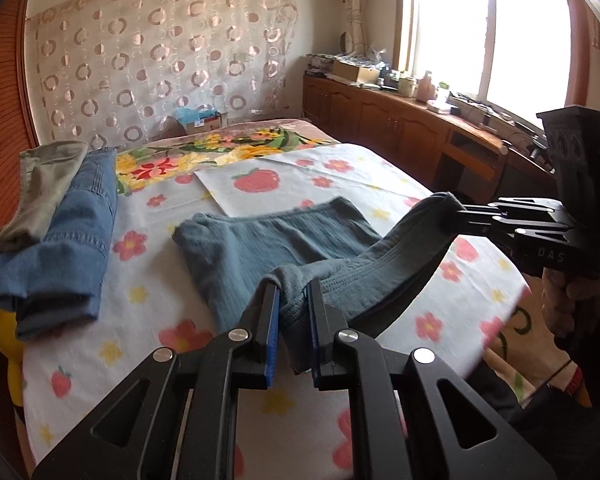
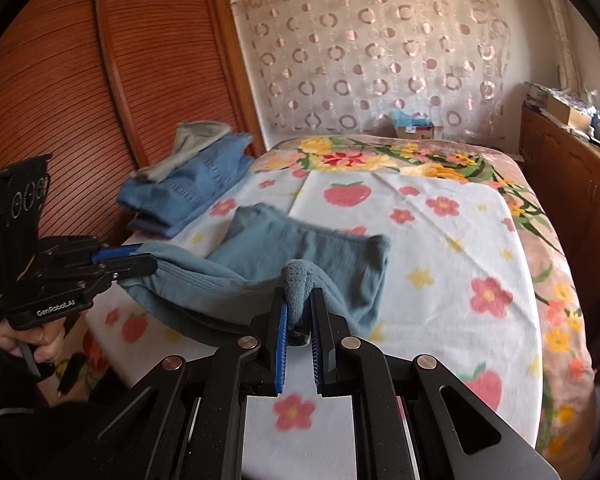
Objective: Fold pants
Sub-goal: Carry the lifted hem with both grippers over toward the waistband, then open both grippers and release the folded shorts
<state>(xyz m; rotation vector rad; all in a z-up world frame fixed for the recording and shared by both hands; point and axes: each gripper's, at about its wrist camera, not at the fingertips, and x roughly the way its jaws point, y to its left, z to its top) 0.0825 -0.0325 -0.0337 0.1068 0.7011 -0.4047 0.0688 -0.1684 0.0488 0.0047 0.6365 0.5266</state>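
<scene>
Two black two-finger tools hold one pair of soft teal-blue knit pants [image 1: 260, 240] above a bed. The left tool [image 1: 293, 304] has its blue-padded fingers [image 1: 273, 320] pinched narrowly on a bunched corner of the waistband, and the right tool [image 2: 299, 312] clamps another bunched corner in the same way. Between the two grips the waistband edge sags in a lifted curve, while the rest of the pants lies flat on the white bed sheet printed with pink flowers and strawberries [image 2: 440, 280], the legs stretching away toward the middle of the bed.

In the left wrist view the right tool [image 1: 452, 210] comes in from the right side, held in a bare hand [image 1: 564, 300]. In the right wrist view the left tool [image 2: 140, 264] comes in from the left, gripped by the other hand [image 2: 32, 340].

At the bed's left edge, well apart from the pants, lies a folded pair of blue denim jeans [image 1: 72, 232] with a grey-green garment [image 1: 44, 192] on top. A brown louvred wardrobe door [image 2: 100, 80] stands beside it.
</scene>
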